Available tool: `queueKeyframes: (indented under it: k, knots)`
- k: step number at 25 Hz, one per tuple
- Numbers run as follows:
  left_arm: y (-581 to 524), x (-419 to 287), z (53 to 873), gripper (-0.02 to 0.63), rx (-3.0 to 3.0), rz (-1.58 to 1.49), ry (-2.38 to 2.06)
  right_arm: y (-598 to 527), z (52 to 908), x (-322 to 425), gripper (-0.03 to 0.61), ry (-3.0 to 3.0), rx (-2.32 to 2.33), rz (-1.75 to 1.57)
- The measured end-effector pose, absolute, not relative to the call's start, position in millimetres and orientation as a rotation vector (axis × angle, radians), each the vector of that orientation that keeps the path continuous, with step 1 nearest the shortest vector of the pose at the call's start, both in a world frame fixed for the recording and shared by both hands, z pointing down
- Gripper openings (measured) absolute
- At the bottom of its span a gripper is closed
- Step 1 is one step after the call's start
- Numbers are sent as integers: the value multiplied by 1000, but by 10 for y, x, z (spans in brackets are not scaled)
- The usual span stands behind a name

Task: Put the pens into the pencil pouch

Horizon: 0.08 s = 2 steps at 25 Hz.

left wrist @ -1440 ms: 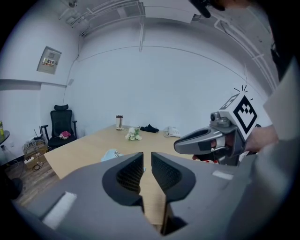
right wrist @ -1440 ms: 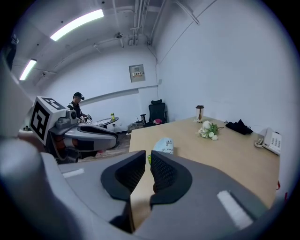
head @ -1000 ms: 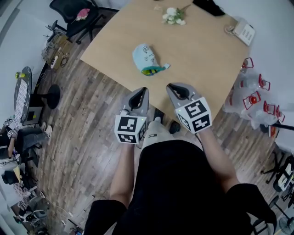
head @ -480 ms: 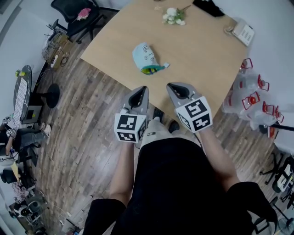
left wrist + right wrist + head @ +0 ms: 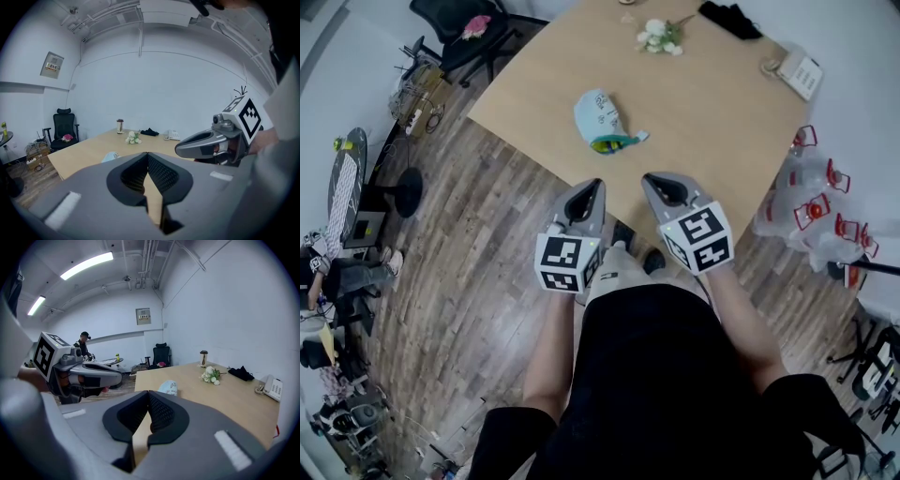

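A light blue pencil pouch point(image 5: 596, 113) lies on the wooden table point(image 5: 712, 122). Touching its near end is a small colourful bundle of pens point(image 5: 615, 143); I cannot tell whether they reach inside. My left gripper point(image 5: 593, 185) and right gripper point(image 5: 652, 179) hang side by side over the table's near edge, short of the pouch. Both are shut with nothing between the pads. Past the shut left gripper point(image 5: 147, 154) the pouch point(image 5: 111, 156) peeks out. The pouch point(image 5: 168, 387) also shows just beyond the shut right gripper point(image 5: 149, 393).
White flowers point(image 5: 659, 36), a black cloth point(image 5: 729, 17) and a desk phone point(image 5: 797, 70) sit at the table's far side, with a cup point(image 5: 120, 125) there too. A black office chair point(image 5: 455, 28) stands at the far left. Clear bottles with red caps point(image 5: 811, 202) are at the right.
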<state>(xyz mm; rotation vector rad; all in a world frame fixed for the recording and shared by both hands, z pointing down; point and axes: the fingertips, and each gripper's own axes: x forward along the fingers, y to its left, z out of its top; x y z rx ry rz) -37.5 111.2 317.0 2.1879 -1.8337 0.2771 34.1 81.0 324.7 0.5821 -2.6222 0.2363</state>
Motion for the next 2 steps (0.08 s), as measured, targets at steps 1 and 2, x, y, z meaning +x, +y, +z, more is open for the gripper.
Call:
queueKeyframes:
  k: [1, 2]
  knots:
    - [1118, -383, 3168, -3, 2186, 277, -1836, 813, 3247, 335, 9, -2622, 581, 235]
    - [1124, -391, 3166, -2, 2183, 276, -1839, 816, 3247, 328, 9, -2623, 579, 235]
